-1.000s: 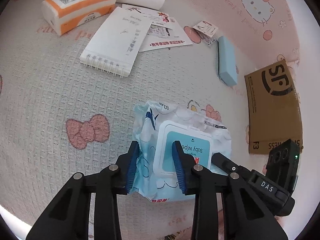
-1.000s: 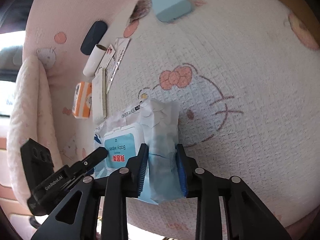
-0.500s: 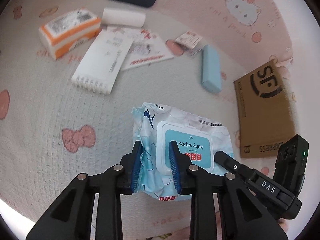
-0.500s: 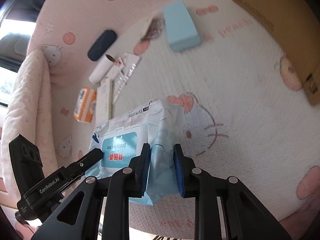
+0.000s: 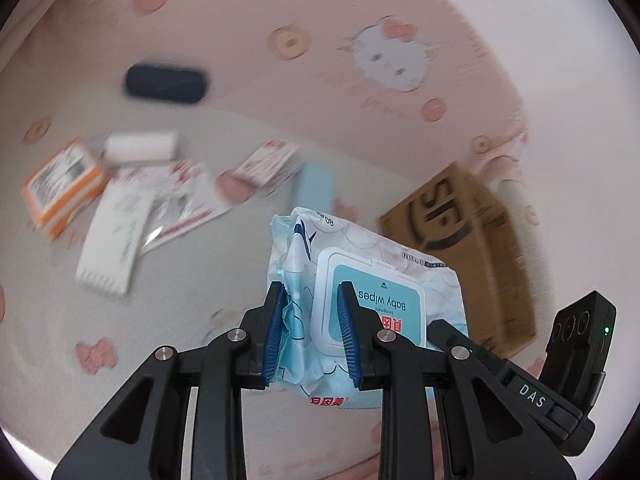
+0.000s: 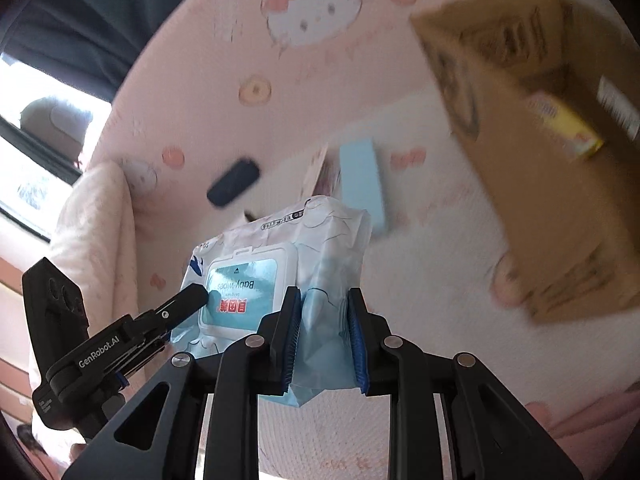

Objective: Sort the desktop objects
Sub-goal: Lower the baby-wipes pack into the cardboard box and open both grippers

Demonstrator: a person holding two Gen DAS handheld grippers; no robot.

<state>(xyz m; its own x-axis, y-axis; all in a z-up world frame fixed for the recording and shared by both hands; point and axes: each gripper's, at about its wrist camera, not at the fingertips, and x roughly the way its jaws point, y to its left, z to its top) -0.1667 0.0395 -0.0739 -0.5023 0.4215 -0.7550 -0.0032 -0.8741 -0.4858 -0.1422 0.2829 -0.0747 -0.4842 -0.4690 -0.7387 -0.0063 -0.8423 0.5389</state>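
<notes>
A blue and white baby wipes pack [image 5: 376,292] is held in the air by both grippers. My left gripper [image 5: 310,332] is shut on the pack's left end. My right gripper [image 6: 324,332] is shut on its right end [image 6: 328,272]. The right gripper's body shows in the left wrist view [image 5: 520,380], and the left gripper's body shows in the right wrist view [image 6: 120,344]. A brown cardboard box [image 5: 464,248] stands to the right; it is open in the right wrist view [image 6: 540,160] with a yellow item [image 6: 564,124] inside.
On the pink cat-print bedding lie an orange tissue pack [image 5: 60,188], a white spiral notebook [image 5: 114,240], leaflets [image 5: 184,204], a white roll [image 5: 140,146], a dark case [image 5: 166,84] and a light blue box [image 6: 362,180]. A window [image 6: 32,148] is at the left.
Both grippers have lifted the wipes pack off the bedding and tilted upward. The cardboard box has come closer on the right. The views are now motion-blurred.
</notes>
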